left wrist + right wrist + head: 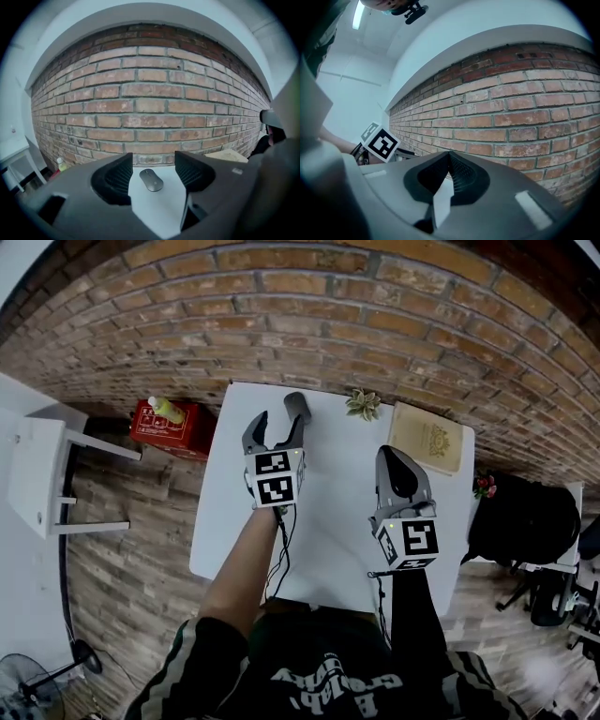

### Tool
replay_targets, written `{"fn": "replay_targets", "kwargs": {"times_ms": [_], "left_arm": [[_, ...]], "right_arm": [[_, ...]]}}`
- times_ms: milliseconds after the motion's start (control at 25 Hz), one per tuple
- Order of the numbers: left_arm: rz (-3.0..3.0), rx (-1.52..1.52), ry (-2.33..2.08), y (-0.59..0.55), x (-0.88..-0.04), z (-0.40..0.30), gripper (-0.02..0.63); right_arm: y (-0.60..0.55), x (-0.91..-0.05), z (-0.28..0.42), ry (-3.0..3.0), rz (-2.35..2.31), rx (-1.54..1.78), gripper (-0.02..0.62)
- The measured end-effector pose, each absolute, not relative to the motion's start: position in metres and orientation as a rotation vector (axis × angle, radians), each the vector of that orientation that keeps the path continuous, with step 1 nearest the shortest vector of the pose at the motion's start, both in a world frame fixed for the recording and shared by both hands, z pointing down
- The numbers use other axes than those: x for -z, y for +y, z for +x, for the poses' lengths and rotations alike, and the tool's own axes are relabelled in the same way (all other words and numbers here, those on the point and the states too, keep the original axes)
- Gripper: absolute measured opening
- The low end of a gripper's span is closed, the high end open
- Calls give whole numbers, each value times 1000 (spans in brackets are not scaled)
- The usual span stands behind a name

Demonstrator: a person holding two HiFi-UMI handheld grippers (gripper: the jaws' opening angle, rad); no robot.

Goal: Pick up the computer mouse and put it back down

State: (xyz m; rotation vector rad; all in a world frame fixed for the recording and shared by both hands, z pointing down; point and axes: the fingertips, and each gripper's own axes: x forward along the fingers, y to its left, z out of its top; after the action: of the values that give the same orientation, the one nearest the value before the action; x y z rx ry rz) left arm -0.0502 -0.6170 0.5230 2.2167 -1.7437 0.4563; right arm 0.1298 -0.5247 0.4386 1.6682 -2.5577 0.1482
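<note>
The dark grey computer mouse (pixel 297 405) lies on the white table (pixel 337 521) near its far edge. In the left gripper view the mouse (pixel 151 180) rests flat a short way ahead of the jaws, on the line between them, touched by neither. My left gripper (pixel 278 424) (pixel 153 162) hovers just short of it, open, with nothing in its jaws. Over the table's right half my right gripper (pixel 392 463) (pixel 449 157) is shut and empty, its ribbed pads meeting at the tips.
A tan book (pixel 427 437) and a small plant (pixel 363 404) sit at the table's far right. A red box (pixel 169 423) with a yellow-green bottle stands left of the table, near a white stool (pixel 42 474). A brick wall (pixel 150 103) rises behind the table.
</note>
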Motion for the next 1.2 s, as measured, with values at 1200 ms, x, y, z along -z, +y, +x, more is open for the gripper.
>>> {"fn": "replay_targets", "kwargs": {"times_ms": [1200], "left_arm": [[1815, -782, -1494, -730, -718, -34, 377]], "right_arm": [[-556, -523, 146, -2402, 1646, -325, 14]]}}
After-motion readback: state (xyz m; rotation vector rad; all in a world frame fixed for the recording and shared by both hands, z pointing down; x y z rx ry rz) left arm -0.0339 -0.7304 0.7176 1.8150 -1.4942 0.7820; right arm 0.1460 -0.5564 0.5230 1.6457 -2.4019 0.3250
